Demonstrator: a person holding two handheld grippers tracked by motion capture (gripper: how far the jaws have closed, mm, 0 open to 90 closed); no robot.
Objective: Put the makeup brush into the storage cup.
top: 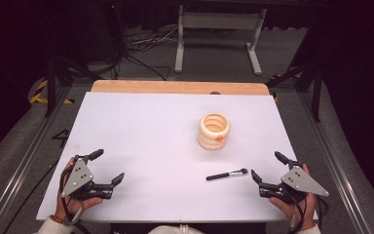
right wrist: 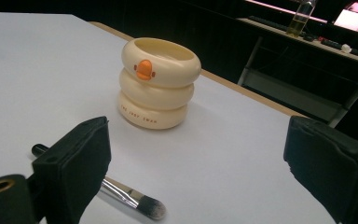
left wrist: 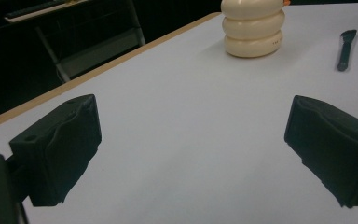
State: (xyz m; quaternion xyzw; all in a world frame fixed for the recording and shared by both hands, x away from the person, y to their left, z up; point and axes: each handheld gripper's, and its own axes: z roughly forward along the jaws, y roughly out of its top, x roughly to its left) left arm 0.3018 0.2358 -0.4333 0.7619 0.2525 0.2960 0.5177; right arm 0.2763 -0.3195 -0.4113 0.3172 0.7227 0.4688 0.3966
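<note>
Resting near the table's front corners, the left gripper and the right gripper both stand with jaws spread wide and nothing between them. The makeup brush lies flat on the white table, just beside the right gripper's jaws. Farther back stands the cream ringed holder, upright, apart from the brush.

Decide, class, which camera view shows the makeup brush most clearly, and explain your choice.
The right gripper view: the brush lies close, with its silver collar and bristles distinct, though a jaw hides part of the handle. The high view shows the whole brush, but small. The left gripper view shows it far off as a dark shape.
</note>
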